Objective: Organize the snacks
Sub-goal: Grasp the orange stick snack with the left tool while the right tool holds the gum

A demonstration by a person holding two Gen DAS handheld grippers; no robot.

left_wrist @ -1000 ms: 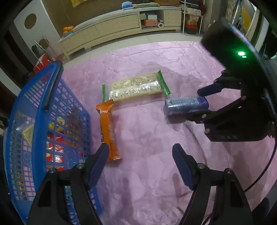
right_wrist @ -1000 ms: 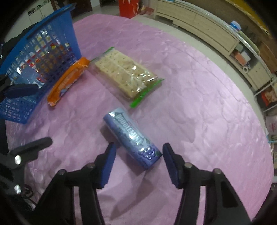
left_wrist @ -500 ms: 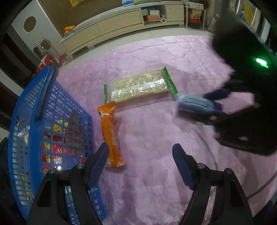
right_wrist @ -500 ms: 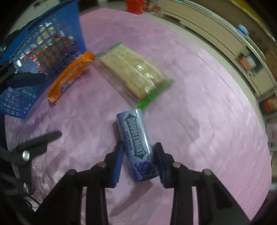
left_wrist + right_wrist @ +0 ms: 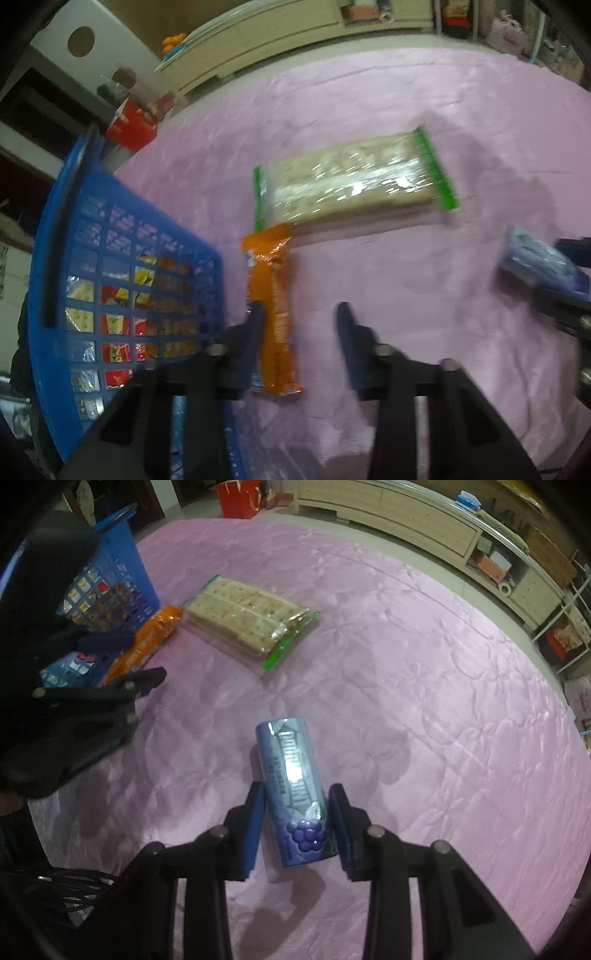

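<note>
An orange snack pack (image 5: 273, 314) lies on the pink cloth beside the blue basket (image 5: 55, 258). My left gripper (image 5: 301, 325) stands over its near half with the jaws closing. The pack sits between them against the left finger, and the right finger is still clear of it. My right gripper (image 5: 297, 812) is shut on a blue gum can (image 5: 291, 768) with grapes on its label, its pads pressing both sides. A clear cracker pack (image 5: 247, 616) with green ends lies further back. In the right wrist view the orange pack (image 5: 147, 646) shows partly behind the left gripper (image 5: 92, 701).
The basket (image 5: 122, 554) holds several snack packets. Pink cloth (image 5: 424, 664) spreads wide to the right of the snacks. A long pale cabinet (image 5: 406, 509) and a red box (image 5: 129, 122) stand on the floor beyond the cloth.
My left gripper dropped toward the orange pack and its jaws narrowed around it. My right gripper shut on the gum can, which now points straight away from the camera.
</note>
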